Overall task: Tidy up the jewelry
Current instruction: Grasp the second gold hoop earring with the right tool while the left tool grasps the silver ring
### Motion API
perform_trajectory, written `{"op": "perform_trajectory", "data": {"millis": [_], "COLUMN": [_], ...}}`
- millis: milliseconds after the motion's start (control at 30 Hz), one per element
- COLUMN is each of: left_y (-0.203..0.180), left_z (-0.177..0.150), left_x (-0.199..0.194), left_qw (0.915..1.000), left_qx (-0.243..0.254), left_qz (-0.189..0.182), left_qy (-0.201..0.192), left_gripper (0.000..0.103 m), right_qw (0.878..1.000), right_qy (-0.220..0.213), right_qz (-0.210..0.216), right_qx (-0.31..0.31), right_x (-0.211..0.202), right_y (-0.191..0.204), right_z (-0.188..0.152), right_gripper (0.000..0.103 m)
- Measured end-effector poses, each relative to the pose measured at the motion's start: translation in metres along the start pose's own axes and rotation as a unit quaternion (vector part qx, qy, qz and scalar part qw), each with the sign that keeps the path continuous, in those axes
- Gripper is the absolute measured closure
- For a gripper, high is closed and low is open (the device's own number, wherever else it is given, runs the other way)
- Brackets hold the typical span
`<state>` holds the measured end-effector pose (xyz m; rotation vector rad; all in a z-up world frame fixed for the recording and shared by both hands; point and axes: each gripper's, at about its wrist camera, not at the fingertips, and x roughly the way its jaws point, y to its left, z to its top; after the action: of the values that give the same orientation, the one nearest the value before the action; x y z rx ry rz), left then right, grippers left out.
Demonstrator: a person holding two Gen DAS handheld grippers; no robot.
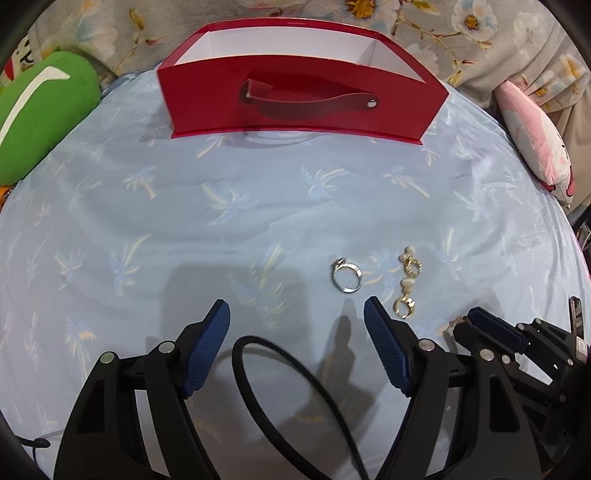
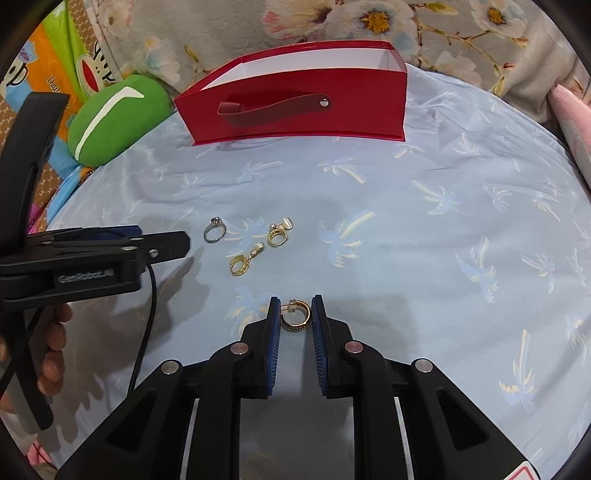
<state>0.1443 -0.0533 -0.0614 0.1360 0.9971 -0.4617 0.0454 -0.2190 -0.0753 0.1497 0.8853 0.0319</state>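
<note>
An open red box [image 1: 295,92] [image 2: 295,107] with a strap handle stands at the far side of a light blue palm-print cloth [image 2: 424,240]. A silver ring [image 1: 346,275] [image 2: 214,229] lies just beyond my left gripper [image 1: 297,308], which is open over bare cloth. Two gold pearl earrings [image 1: 410,266] [image 2: 279,230] lie right of the ring. In the right wrist view my right gripper [image 2: 295,314] is shut on a gold hoop earring [image 2: 296,314] that rests on the cloth. The left gripper [image 2: 159,236] shows side-on at the left there.
A green plush [image 1: 40,114] [image 2: 118,114] sits at the far left and a pink plush [image 1: 535,140] at the far right. Floral fabric [image 2: 369,22] rises behind the box. A black cable [image 1: 280,387] loops under the left gripper. A hand [image 2: 51,350] holds that gripper.
</note>
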Motion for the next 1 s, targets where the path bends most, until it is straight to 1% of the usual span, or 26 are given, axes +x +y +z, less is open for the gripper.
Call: {"op": "perform_trajectory", "data": {"millis": [100,167,233,267,400,433,467,533,567,600,633,700,733,800,1000], "left_y": [-0.007,-0.01,-0.011,-0.011,-0.018,-0.02,-0.022,-0.026,-0.027,-0.027,-0.026,-0.026,-0.025,-0.025,-0.025], "left_z": [0.007,0.012,0.015,0.016,0.016,0.016,0.016,0.016,0.016,0.016,0.016,0.016,0.015,0.014,0.011], "left_x": [0.003,0.008,0.016,0.02,0.024,0.024,0.025,0.025,0.025,0.025,0.025,0.025,0.024,0.024,0.022], "left_qw": [0.9999,0.9999,0.9998,0.9997,0.9998,0.9998,0.9997,0.9995,0.9994,0.9994,0.9993,0.9993,0.9993,0.9993,0.999], "left_qx": [0.008,0.007,0.002,-0.003,0.013,0.017,0.022,0.031,0.033,0.034,0.034,0.033,0.033,0.032,0.027], "left_qz": [-0.008,-0.011,-0.018,-0.023,-0.012,-0.009,-0.005,-0.002,-0.002,-0.004,-0.007,-0.009,-0.012,-0.017,-0.034], "left_qy": [-0.009,-0.008,-0.001,0.005,-0.001,-0.003,-0.005,-0.009,-0.01,-0.01,-0.011,-0.012,-0.012,-0.011,-0.009], "left_gripper": [0.033,0.036,0.046,0.048,0.049,0.051,0.054,0.07,0.073,0.08,0.085,0.087,0.092,0.098,0.098], "right_qw": [1.0,1.0,1.0,1.0,1.0,1.0,1.0,1.0,1.0,1.0,1.0,1.0,0.999,0.999,0.999], "right_qy": [-0.005,-0.007,-0.007,-0.008,-0.009,-0.009,-0.01,-0.011,-0.011,-0.011,-0.011,-0.011,-0.011,-0.011,-0.012], "right_qz": [0.001,0.0,-0.001,-0.003,-0.003,-0.003,-0.002,-0.001,0.0,0.001,0.001,0.002,0.002,0.003,0.004], "right_qx": [0.005,0.007,0.009,0.01,0.018,0.02,0.021,0.024,0.025,0.026,0.027,0.029,0.03,0.032,0.037], "right_x": [-0.006,-0.009,-0.01,-0.01,-0.011,-0.011,-0.011,-0.011,-0.011,-0.011,-0.011,-0.01,-0.01,-0.01,-0.01], "right_y": [-0.003,-0.004,-0.005,-0.006,-0.01,-0.011,-0.012,-0.013,-0.014,-0.015,-0.015,-0.016,-0.016,-0.017,-0.019], "right_z": [0.002,0.003,0.004,0.004,0.003,0.004,0.004,0.004,0.004,0.005,0.005,0.006,0.006,0.005,0.006], "right_gripper": [0.088,0.088,0.088,0.088,0.088,0.088,0.088,0.088,0.088,0.088,0.088,0.088,0.088,0.088,0.088]}}
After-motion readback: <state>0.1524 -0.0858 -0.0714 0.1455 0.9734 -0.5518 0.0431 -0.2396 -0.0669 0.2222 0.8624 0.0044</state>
